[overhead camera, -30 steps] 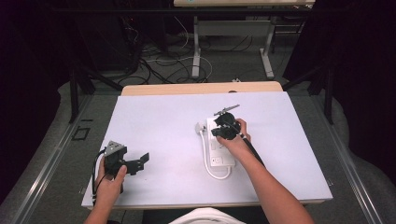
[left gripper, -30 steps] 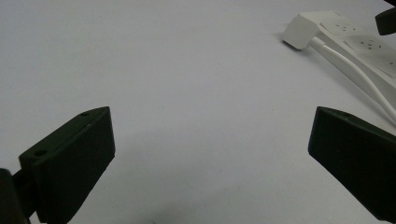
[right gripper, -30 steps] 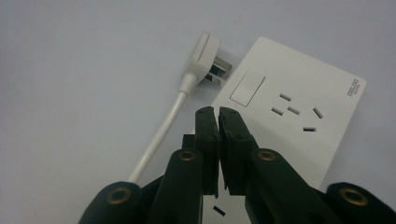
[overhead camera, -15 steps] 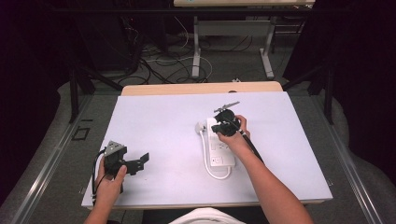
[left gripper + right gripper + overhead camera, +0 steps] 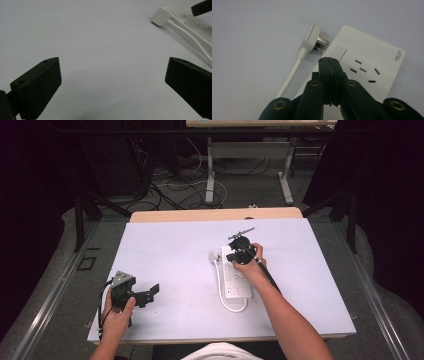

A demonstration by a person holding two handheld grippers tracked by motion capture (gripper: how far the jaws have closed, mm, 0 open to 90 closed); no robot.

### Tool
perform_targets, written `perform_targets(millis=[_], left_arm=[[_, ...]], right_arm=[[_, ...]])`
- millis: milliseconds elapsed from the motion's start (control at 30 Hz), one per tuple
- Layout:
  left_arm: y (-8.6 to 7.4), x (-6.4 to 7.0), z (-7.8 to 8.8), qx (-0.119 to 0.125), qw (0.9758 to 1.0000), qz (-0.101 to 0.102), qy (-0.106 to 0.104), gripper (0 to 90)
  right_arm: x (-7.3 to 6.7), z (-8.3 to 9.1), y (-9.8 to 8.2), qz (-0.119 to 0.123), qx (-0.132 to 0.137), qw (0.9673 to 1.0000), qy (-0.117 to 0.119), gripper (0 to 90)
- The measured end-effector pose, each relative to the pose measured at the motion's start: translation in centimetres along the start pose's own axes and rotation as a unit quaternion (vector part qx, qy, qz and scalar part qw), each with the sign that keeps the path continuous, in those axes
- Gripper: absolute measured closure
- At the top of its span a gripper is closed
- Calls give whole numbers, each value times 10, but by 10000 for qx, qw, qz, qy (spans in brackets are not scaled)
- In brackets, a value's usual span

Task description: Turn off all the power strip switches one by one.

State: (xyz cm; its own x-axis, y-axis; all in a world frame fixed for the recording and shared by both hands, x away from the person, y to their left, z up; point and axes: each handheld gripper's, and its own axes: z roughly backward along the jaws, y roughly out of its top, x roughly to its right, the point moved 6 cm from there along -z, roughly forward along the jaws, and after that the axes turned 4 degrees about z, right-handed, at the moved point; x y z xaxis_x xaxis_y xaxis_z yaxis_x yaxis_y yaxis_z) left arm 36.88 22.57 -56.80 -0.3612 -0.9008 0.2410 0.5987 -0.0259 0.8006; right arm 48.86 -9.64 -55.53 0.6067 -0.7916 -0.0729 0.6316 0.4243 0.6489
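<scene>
Right hand-held gripper (image 5: 329, 61), jaws pressed together with nothing between them, hangs over the white power strip (image 5: 236, 281); strip's rocker switch (image 5: 338, 53) just ahead of its tips, plug (image 5: 314, 38) and cord (image 5: 220, 285) close on its left side. Between the wide-apart jaws of the left hand-held gripper (image 5: 112, 82), bare table (image 5: 170, 255) ahead. Strip and plug lie well apart from it, far ahead to its right.

On the desk (image 5: 175, 255), the power strip (image 5: 236, 281) lies right of centre in the high view, its plug (image 5: 214, 255) just beside its far left corner and its cable (image 5: 220, 285) running down its left side. My right gripper (image 5: 240, 251) sits over its far end; my left gripper (image 5: 145, 294) rests at the lower left, well apart.
</scene>
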Motion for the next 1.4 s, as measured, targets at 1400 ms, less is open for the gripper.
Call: perform_targets(millis=[1400], left_arm=[[0,0,0,4,10000,1,-2,6]], right_arm=[[0,-15,-6,-2,-238,9997,-83,900]])
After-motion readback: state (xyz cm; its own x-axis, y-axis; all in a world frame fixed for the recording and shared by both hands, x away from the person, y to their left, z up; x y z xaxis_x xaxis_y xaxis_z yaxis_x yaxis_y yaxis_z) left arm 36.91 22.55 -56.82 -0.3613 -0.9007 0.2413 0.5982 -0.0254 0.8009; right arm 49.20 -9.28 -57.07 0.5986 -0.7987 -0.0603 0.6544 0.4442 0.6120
